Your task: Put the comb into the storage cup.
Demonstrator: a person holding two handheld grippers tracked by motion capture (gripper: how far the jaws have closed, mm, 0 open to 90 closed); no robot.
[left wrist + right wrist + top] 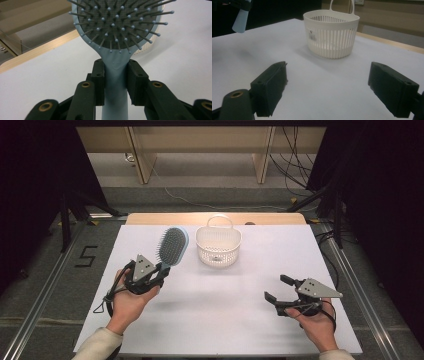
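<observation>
The left tool (161, 268) was clamped on the handle of a pale blue hairbrush (173, 246), its two black pads pressing the handle from either side just below the neck, as the left gripper view showed plainly. The brush head, with its dark cushion and ball-tipped bristles, rose up and away from the hand, lifted off the white tabletop (220, 295) and standing just to the left of a white slotted basket (218, 246). In the left gripper view the hairbrush (117, 32) faced the camera with its bristles, and a strip of the basket's rim peeked out behind its right edge. The basket sat upright near the far middle of the tabletop, its loop handle raised. The right tool (278, 288) was held low over the near right part of the tabletop, well apart from the basket, its jaws spread wide with nothing between them; the right gripper view looked past them at the basket (331, 35).
</observation>
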